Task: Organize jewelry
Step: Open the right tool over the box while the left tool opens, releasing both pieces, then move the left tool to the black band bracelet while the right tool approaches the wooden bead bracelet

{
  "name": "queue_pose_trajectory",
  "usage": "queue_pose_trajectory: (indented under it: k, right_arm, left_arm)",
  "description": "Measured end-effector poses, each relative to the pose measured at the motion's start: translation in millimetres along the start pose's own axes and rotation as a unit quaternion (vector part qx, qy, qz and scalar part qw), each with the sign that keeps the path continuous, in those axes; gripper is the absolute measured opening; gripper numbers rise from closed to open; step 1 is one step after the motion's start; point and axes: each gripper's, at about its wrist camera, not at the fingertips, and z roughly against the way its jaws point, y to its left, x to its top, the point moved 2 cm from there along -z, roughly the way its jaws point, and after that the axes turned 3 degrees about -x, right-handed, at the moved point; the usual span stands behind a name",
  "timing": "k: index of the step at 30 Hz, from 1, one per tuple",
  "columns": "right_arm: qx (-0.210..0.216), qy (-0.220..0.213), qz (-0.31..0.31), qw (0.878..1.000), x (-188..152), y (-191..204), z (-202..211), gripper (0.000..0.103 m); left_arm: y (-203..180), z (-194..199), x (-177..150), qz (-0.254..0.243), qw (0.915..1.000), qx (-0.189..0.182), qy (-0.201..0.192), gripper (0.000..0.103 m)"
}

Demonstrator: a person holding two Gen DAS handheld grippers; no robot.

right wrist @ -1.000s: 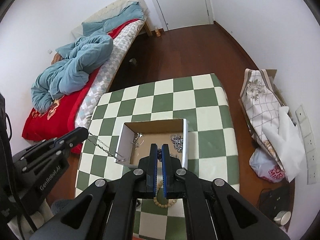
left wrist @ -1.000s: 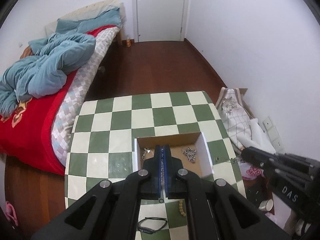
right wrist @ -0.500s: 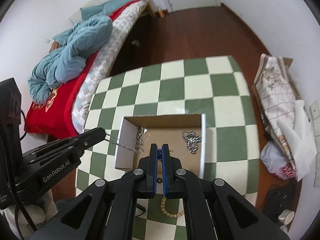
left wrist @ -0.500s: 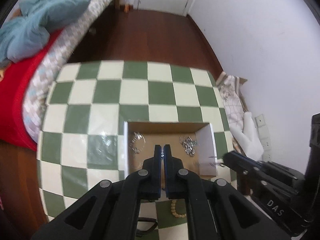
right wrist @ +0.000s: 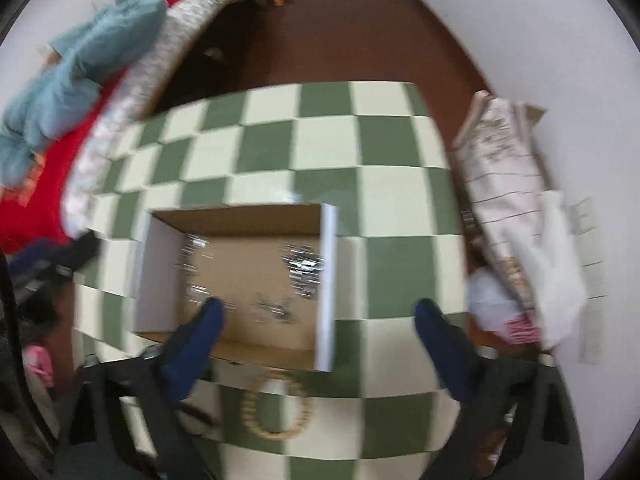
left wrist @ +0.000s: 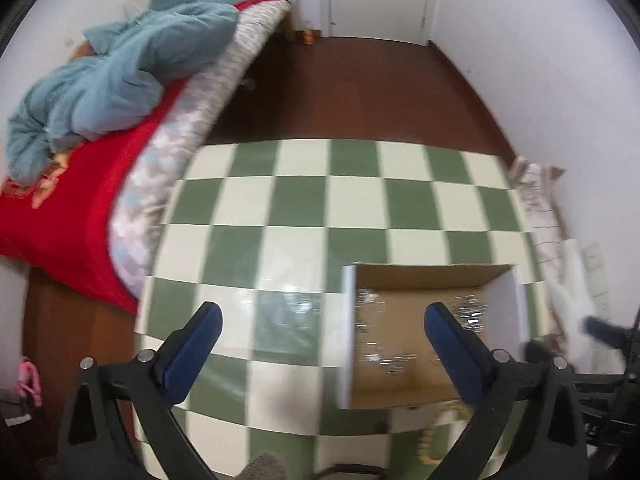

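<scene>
A cardboard box with white walls [left wrist: 347, 328] [right wrist: 326, 280] sits on the green-and-cream checkered table [left wrist: 304, 208] [right wrist: 328, 148]. Blurred silver chains [left wrist: 468, 314] [right wrist: 304, 268] lie on its floor, one loose chain [right wrist: 276, 308] near the front wall. My left gripper [left wrist: 322, 314] hangs above the box's left wall, its jaws opening wide and gripping nothing. My right gripper [right wrist: 320, 308] hovers over the box's front right part, jaws also opening, with nothing pressed between the pads. A wooden bead bracelet [right wrist: 276, 404] [left wrist: 426, 444] lies on the table in front of the box.
A bed with a red cover [left wrist: 72, 208] and a blue blanket [left wrist: 120, 80] runs along the table's left side. Patterned and white bags [right wrist: 516, 208] lean on the wall at the right. Beyond the table lies brown floor [left wrist: 352, 92] up to a door.
Both grippers were shut on the ends of a silver chain; now both stand wide open and the chain lies in the box. Both hands have dropped closer to the box.
</scene>
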Motion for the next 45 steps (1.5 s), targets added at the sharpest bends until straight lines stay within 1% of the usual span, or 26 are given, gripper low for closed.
queue_pose_trajectory:
  k: [2,4,5,12,20,25,31,36,39,40,43,45]
  right_arm:
    - [-0.029,-0.003,0.010,1.000,-6,-1,-3,0.100]
    - [-0.044,-0.007,0.011,0.999,-12,-3,-6,0.100]
    - [-0.045,-0.009,0.009,0.999,-14,-4,-5,0.101]
    - [-0.044,-0.037,-0.001,0.998,-31,1,7,0.102]
    - [-0.041,-0.070,-0.009,0.997,-49,9,36,0.102]
    - [-0.044,-0.091,-0.010,0.995,-61,12,59,0.102]
    - [-0.042,-0.128,-0.011,0.991,-77,18,98,0.102]
    - [-0.016,-0.145,-0.021,0.989,-91,20,124,0.102]
    - [-0.010,-0.140,-0.026,0.990,-103,19,127,0.102]
    - [-0.008,-0.135,-0.028,0.990,-108,18,124,0.102]
    - [-0.010,-0.110,-0.031,0.993,-123,14,106,0.102]
    - [-0.012,-0.090,-0.034,0.995,-134,10,87,0.099]
  left_arm:
    - [4,-2,-7,-0.006,0.9996,0.026,-0.010,0.103]
    - [9,-2,-14,-0.002,0.9994,0.033,-0.015,0.103]
    - [11,-2,-17,0.000,0.9993,0.035,-0.017,0.103]
    - [16,17,-36,0.007,0.9983,0.044,-0.036,0.103]
    - [20,50,-54,0.007,0.9976,0.040,-0.056,0.103]
    - [24,76,-63,0.008,0.9961,0.041,-0.078,0.103]
    - [30,106,-74,0.008,0.9939,0.039,-0.102,0.103]
    - [36,124,-83,0.005,0.9922,0.045,-0.116,0.103]
    - [40,124,-93,0.007,0.9930,0.046,-0.108,0.103]
    - [42,119,-100,0.008,0.9940,0.045,-0.099,0.103]
    - [42,100,-120,0.009,0.9971,0.039,-0.065,0.103]
    - [43,79,-135,0.014,0.9988,0.036,-0.030,0.103]
